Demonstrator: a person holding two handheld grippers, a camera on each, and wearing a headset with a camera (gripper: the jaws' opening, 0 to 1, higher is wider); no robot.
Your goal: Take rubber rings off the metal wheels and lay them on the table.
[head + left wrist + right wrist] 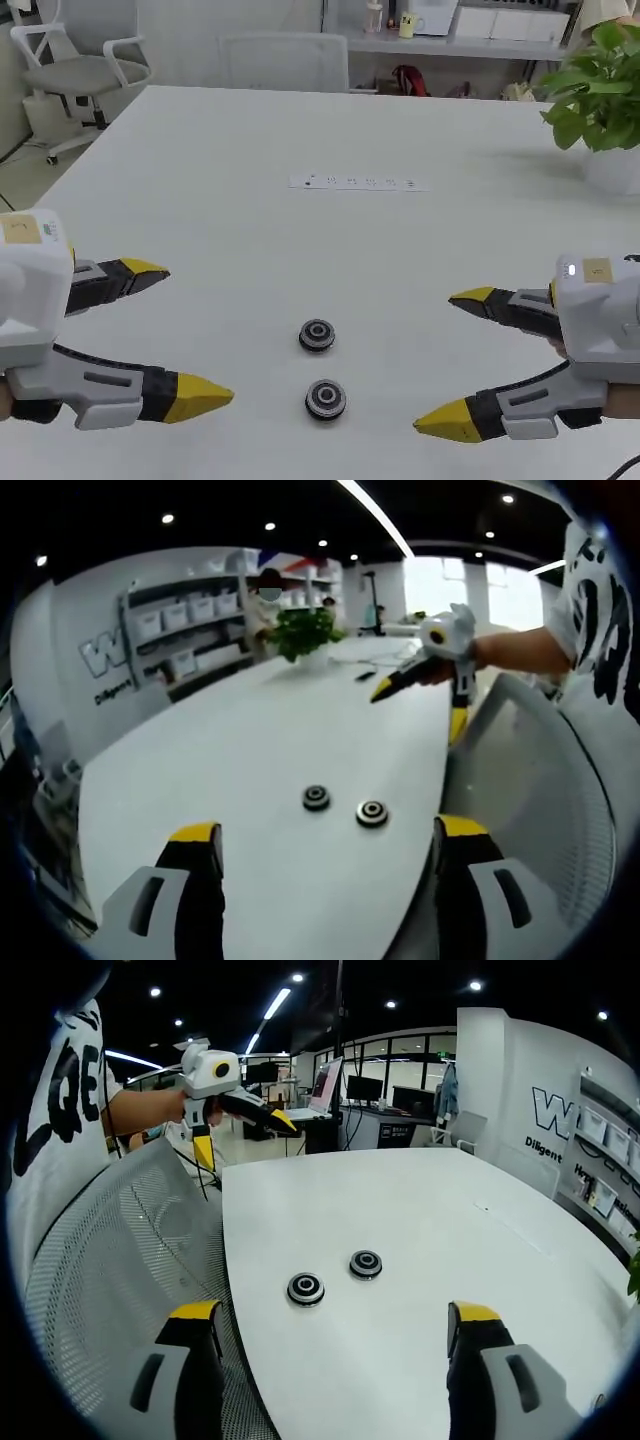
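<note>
Head view shows a socket strip (358, 182) beyond both wheels (317, 336).

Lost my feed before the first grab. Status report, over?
Grippers: left gripper open, right gripper open, both empty, flanking the wheels. Two metal wheels flat on table, untouched, dark rings apparently on. Beyond them a power strip, not in the way.
</note>
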